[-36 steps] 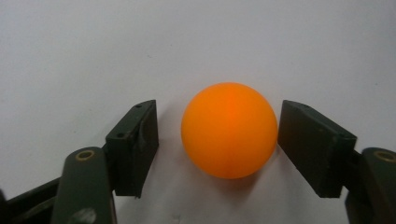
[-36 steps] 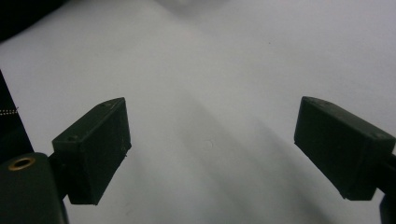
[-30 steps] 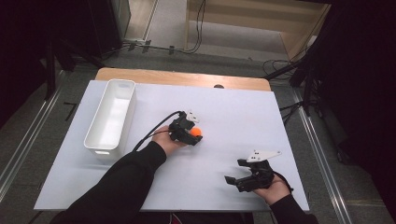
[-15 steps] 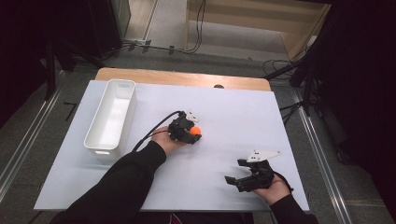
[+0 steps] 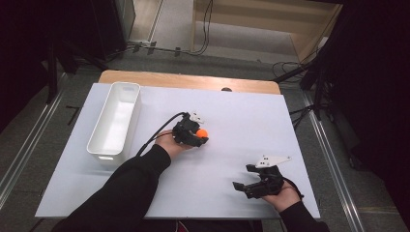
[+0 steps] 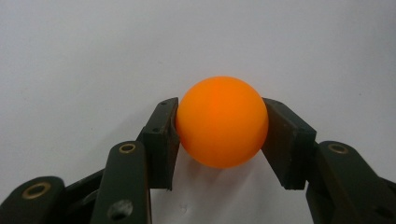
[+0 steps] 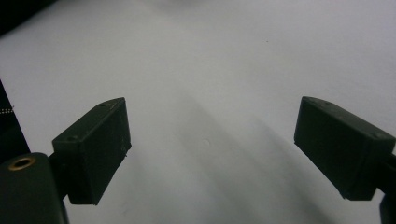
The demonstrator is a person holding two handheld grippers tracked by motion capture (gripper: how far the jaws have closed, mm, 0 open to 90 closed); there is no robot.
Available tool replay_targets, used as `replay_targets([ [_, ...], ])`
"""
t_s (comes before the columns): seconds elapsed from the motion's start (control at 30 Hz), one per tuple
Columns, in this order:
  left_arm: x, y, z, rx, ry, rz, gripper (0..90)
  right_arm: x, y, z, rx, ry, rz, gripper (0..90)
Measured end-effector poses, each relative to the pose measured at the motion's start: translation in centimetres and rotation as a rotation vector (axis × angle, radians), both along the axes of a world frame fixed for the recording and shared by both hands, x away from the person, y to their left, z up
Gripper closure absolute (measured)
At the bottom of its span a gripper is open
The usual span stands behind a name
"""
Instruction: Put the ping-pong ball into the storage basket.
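Nothing moved, orange ball [image 6: 221, 121] pinched between left claw [image 6: 219, 140] pads; right claw [image 7: 212, 149] spread

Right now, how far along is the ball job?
Done: the left tool has shut on the orange ball, both jaws against it. In hand: the ball sits low over the white sheet. Left: probably moving it to the white bin. The right tool waits open.

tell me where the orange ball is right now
The orange ball sits between the jaws of the left gripper, near the middle of the table, to the right of the white bin.
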State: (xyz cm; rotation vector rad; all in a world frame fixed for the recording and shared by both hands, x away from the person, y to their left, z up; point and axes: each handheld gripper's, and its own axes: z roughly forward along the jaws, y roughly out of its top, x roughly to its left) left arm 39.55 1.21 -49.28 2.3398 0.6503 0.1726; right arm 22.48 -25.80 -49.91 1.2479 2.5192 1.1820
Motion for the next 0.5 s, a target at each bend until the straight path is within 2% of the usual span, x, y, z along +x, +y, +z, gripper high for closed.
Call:
replay_targets([
  [0.33, -0.1, 0.2, 0.8, 0.003, 0.015, -0.005, 50.1, 0.0, 0.0, 0.0, 0.000, 0.004, -0.003, 9.5],
  [0.5, -0.2, 0.5, 1.3, -0.011, 0.017, -0.003, 50.0, 0.0, 0.0, 0.0, -0.002, 0.004, -0.004, 9.5],
])
